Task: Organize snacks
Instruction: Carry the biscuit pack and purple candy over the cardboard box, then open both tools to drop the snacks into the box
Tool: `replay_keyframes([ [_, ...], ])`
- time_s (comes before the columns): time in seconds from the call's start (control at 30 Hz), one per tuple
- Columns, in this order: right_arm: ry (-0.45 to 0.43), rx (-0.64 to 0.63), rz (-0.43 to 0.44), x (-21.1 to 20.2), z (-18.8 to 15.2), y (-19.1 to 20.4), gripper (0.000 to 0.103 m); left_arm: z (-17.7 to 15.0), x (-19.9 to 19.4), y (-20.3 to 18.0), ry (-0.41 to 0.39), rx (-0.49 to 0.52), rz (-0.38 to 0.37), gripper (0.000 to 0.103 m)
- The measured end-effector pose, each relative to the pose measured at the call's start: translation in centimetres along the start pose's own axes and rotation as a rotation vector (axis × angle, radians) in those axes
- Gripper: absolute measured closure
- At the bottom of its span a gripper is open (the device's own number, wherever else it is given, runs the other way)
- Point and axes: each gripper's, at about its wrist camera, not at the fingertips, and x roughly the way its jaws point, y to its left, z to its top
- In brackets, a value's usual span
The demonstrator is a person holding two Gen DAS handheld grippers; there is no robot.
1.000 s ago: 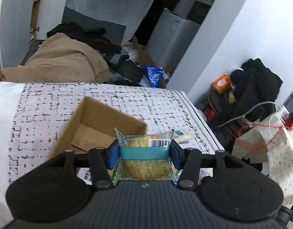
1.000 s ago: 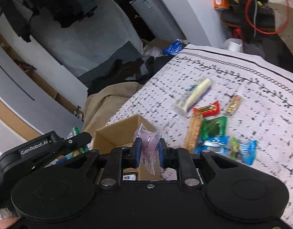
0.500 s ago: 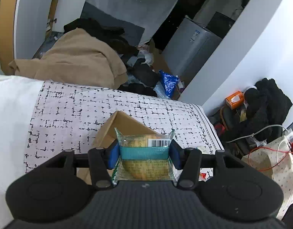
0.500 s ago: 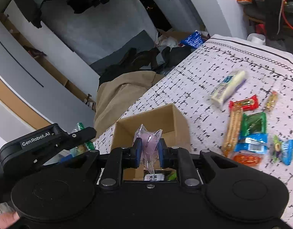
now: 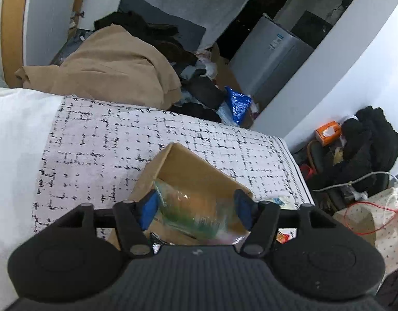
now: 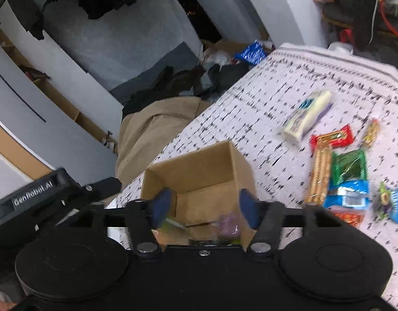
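An open cardboard box (image 5: pixel 196 171) stands on the black-and-white checked cover (image 5: pixel 95 140). Just above the box, my left gripper (image 5: pixel 196 204) is opening its jaws. A green clear-wrapped snack packet (image 5: pixel 191 212) hangs tilted and blurred between them, loose from the right pad. My right gripper (image 6: pixel 204 204) is also opening over the box (image 6: pixel 199 168). A small pink packet (image 6: pixel 226 226) lies low inside the box, clear of both pads. Several snacks lie to the right: a white packet (image 6: pixel 306 119), a red one (image 6: pixel 331 137), a breadstick packet (image 6: pixel 320 171), a green one (image 6: pixel 349 167) and a blue one (image 6: pixel 348 198).
The left gripper's black body (image 6: pixel 43 197) sits close beside the box. Beyond the cover's far edge lie a beige cloth (image 5: pixel 108 64), dark clothes, a blue bag (image 5: pixel 237 103) and a grey appliance (image 5: pixel 271 62). An orange box (image 5: pixel 327 132) and cables stand at the right.
Both grippers have opened. The green packet has slipped from the left jaws and tilted downward. The pink packet has dropped from the right jaws into the box. Both moved closer over the box.
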Motion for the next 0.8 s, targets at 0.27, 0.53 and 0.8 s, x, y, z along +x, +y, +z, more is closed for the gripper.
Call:
replay_keyframes([
  [0.27,-0.003,-0.019,-0.075,-2.1,-0.4,-1.4,0.026,0.0,-0.5,-1.0,-0.01,0.025,0.0,0.012],
  [0.53,-0.022,-0.022,-0.135,-4.5,-0.2,-3.2,0.015,-0.8,-0.5,-2.2,0.022,0.049,-0.033,0.009],
  [0.8,-0.057,0.019,-0.184,-7.0,0.2,-6.9,0.01,-2.5,-0.6,-4.8,0.042,0.143,-0.057,0.009],
])
